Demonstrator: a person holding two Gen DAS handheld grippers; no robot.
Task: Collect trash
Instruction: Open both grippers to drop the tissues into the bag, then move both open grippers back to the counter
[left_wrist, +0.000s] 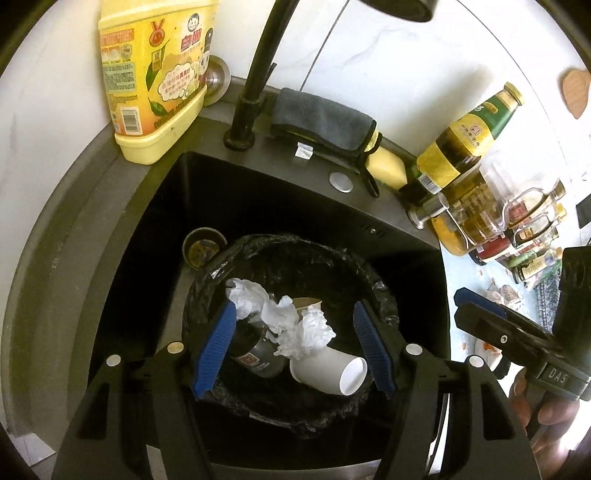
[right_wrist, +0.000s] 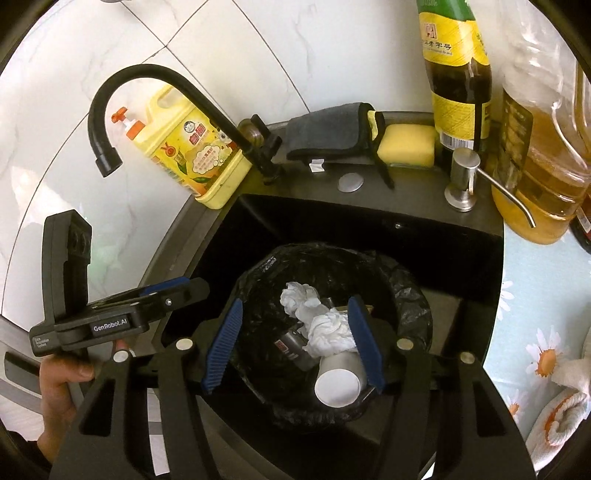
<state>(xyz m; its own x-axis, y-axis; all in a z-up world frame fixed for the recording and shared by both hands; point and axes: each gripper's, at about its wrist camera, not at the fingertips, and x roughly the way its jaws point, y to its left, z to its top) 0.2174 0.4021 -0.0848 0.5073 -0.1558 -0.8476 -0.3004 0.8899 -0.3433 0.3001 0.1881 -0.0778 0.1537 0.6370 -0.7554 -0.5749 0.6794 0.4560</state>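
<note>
A bin lined with a black bag stands inside the black sink. In it lie crumpled white tissues, a white paper cup on its side, a silver can and a brown cup. My left gripper hovers open over the bin with nothing between its blue pads. My right gripper is also open above the bin and holds nothing. Each gripper shows in the other's view: the right gripper at right, the left gripper at left, each in a person's hand.
A black faucet rises behind the sink, beside a yellow detergent bottle. A grey cloth, a yellow sponge, a steel soap dispenser, glass bottles and an oil jug crowd the back right. A drain strainer sits left of the bin.
</note>
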